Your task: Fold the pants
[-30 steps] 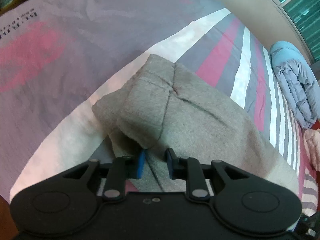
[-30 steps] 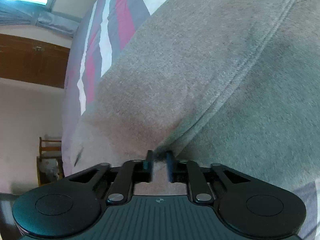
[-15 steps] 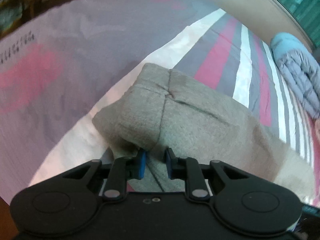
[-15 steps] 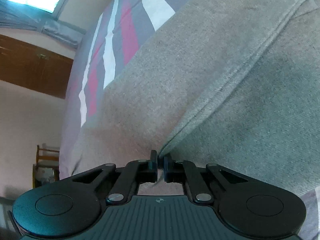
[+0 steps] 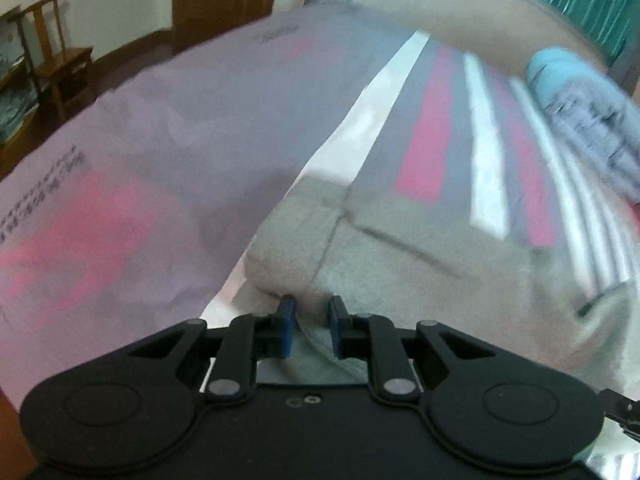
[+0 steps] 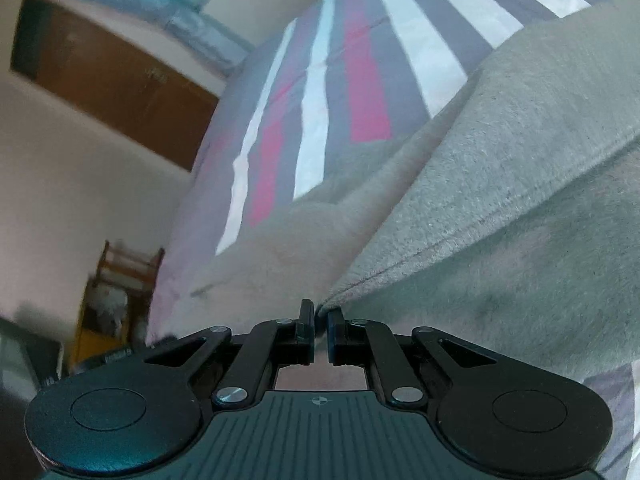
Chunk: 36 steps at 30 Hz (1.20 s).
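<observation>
The grey pants (image 5: 420, 264) lie on the striped bedsheet (image 5: 420, 152), w/ a folded corner toward the plain mauve side of the sheet and the rest trailing back toward the blue quilt (image 5: 580, 112).

Left gripper (image 5: 311, 328) has just been closing – cloth sits between its blue pads and fills the gap, so it reads as clamped on the pants at that folded corner, on the pants' edge nearest the camera. Right gripper (image 6: 319, 336) is clenched on a seam edge of the pants (image 6: 500, 208), further along the garment; only a thin bit of hem looks caught at its fingertips.

What could go wrong, as I judge it:
- Right grip is shallow – if the lift gets ahead of the cloth's weight, the hem may slide out and that side drops, leaving a skewed fold.
- Left pads seem to hold more than one layer at the corner; a pull may peel off just the top layer and undo the fold already there.
- Uneven pace btw the two hands would twist the fabric, so edges won't line up when laid down.
- The left view is blurred, so alignment vs. the pants' far edge is hard to check.
- Dragging low across the sheet could rumple the sheet and bunch the pants.
</observation>
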Tool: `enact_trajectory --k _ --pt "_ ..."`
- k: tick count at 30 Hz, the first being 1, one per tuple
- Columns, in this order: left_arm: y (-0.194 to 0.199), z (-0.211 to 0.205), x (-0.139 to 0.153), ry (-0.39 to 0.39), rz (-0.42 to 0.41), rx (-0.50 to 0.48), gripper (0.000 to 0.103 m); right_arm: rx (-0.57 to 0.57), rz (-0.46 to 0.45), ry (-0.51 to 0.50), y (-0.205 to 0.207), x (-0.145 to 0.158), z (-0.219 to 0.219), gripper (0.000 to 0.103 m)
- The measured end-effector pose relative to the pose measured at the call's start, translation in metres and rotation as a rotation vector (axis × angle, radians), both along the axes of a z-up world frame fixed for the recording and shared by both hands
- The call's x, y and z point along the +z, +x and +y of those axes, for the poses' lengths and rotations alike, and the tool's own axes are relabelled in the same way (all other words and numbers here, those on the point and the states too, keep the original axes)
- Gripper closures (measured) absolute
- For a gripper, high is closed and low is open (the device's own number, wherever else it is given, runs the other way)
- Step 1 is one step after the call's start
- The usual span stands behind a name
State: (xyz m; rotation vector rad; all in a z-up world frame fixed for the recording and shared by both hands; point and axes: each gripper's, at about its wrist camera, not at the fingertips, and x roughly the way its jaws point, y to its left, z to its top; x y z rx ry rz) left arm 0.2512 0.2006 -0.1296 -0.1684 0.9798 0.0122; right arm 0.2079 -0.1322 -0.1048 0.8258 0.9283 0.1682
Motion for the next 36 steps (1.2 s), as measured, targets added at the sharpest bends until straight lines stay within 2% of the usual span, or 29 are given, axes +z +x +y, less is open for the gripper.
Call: enact_trajectory --k 3,7,8,11,13,16,19,22,27,29,35,36 --pt "-0.008 0.002 -0.018 0.004 0.016 0.005 0.095 0.001 0.077 -0.022 -0.003 -0.027 0.009 0.097" --pt "-0.013 0.000 -0.003 0.014 -0.026 0.005 0.097 0.010 0.129 -0.032 -0.007 -0.049 0.018 0.097" --pt "-0.014 0.003 0.002 0.016 -0.040 0.011 0.102 0.017 0.124 -0.031 -0.008 -0.047 0.019 0.097" --pt "-0.010 0.014 0.005 -0.002 -0.031 0.024 0.103 0.036 0.079 -0.041 -0.007 -0.034 0.023 0.097" --pt "-0.008 0.011 -0.003 0.024 -0.004 0.025 0.103 0.057 0.063 -0.021 -0.008 -0.030 0.029 0.097" --pt "-0.014 0.006 -0.007 0.034 0.000 0.025 0.103 0.114 0.091 -0.050 -0.005 -0.040 0.046 0.097" --pt "-0.022 -0.001 -0.004 0.052 -0.004 0.007 0.103 0.104 0.128 -0.012 -0.005 -0.050 0.046 0.097" --pt "-0.025 -0.005 -0.001 0.042 -0.006 0.003 0.094 0.100 0.107 -0.028 -0.003 -0.040 0.043 0.097" --pt "-0.027 -0.016 0.003 0.033 -0.005 -0.013 0.096 0.057 0.100 -0.044 -0.007 -0.032 0.024 0.097" --pt "-0.028 -0.021 0.002 0.042 -0.001 -0.012 0.087 0.042 0.107 -0.061 -0.008 -0.032 0.016 0.097" --pt "-0.032 -0.032 -0.002 0.056 0.005 -0.008 0.089 -0.008 0.142 -0.077 -0.005 -0.037 -0.001 0.096" --pt "-0.033 -0.034 -0.003 0.063 0.006 -0.009 0.089 -0.011 0.149 -0.080 -0.004 -0.039 -0.002 0.090"
